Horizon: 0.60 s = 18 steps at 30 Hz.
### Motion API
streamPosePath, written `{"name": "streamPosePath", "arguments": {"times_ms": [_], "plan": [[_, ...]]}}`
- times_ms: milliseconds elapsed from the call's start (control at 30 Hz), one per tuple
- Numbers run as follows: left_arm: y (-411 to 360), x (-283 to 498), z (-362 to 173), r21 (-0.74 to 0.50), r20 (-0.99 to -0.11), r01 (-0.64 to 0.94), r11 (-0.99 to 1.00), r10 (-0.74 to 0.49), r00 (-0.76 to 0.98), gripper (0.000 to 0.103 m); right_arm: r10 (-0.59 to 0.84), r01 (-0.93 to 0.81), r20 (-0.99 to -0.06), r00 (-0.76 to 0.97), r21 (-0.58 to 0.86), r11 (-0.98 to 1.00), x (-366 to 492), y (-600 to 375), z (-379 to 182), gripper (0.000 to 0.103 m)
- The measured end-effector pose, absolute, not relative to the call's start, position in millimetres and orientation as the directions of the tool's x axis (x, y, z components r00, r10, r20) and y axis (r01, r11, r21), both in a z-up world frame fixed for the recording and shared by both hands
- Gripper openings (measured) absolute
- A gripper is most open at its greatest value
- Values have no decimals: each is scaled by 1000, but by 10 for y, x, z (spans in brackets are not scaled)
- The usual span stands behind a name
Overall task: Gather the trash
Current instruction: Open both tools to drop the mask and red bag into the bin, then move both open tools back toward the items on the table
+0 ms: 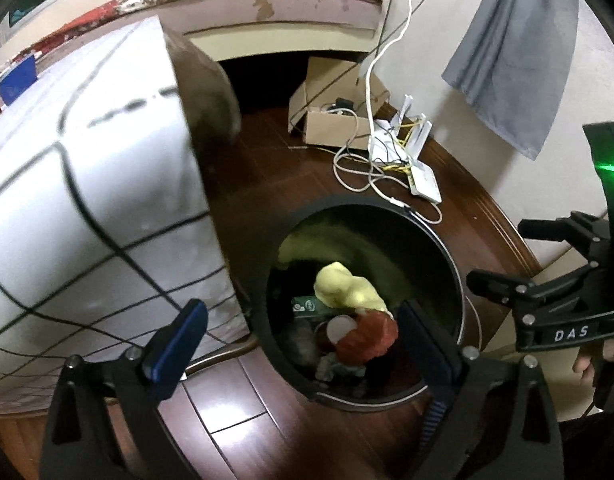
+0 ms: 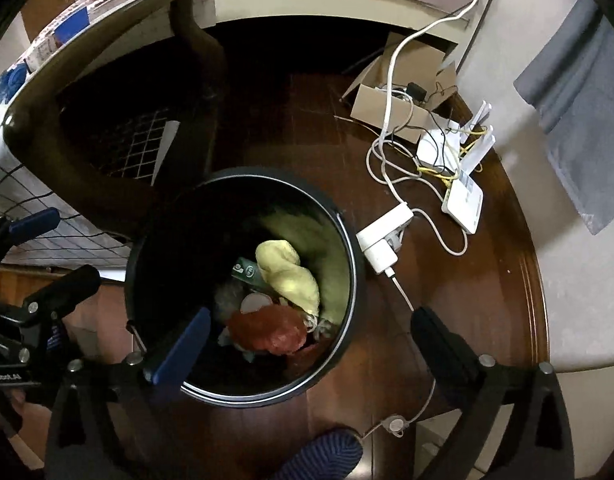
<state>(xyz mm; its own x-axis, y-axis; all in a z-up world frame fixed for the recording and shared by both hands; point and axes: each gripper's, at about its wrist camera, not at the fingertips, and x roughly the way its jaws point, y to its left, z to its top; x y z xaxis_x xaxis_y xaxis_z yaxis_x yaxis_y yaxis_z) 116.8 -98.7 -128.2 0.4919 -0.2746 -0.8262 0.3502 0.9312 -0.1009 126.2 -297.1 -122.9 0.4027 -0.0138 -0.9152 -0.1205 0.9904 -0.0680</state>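
Trash sits inside the round black bin [image 2: 243, 280], which stands on the dark wood floor [image 2: 291, 120]: a crumpled yellow wad [image 2: 289, 276] lies toward one o'clock of the heap, a crumpled red wad [image 2: 269, 330] toward six o'clock, with a green packet [image 2: 247, 270] and a pale round lid [image 2: 254, 303] between and beside them. The right gripper [image 2: 307, 344] hangs above the bin with its jaws spread wide and nothing between them; its blue-padded finger overlaps the rim at seven o'clock, the other finger is out over bare floor at four o'clock. The left gripper [image 1: 303, 340] is likewise released and empty, its fingers straddling the bin's near rim. At nine to eleven o'clock of the bin, a table [image 2: 39, 152] draped in a white grid-patterned cloth [image 1: 87, 184] crowds close to the rim. At three o'clock a white charger block [image 2: 383, 236] lies just beside the bin wall, its cables [image 2: 391, 168] trailing toward a white router [image 2: 463, 200] and a cardboard box [image 2: 391, 104] at one o'clock. Bare floor lies open at twelve o'clock, between table leg and box.
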Motion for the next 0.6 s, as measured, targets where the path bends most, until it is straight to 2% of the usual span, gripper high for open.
{"name": "streamPosePath", "arguments": {"times_ms": [600], "plan": [[-830,976,-740,-29,-765,338,941,-238,598,98,10,-128,-850,527,-68,990,1091,-2758,-566,102]]}}
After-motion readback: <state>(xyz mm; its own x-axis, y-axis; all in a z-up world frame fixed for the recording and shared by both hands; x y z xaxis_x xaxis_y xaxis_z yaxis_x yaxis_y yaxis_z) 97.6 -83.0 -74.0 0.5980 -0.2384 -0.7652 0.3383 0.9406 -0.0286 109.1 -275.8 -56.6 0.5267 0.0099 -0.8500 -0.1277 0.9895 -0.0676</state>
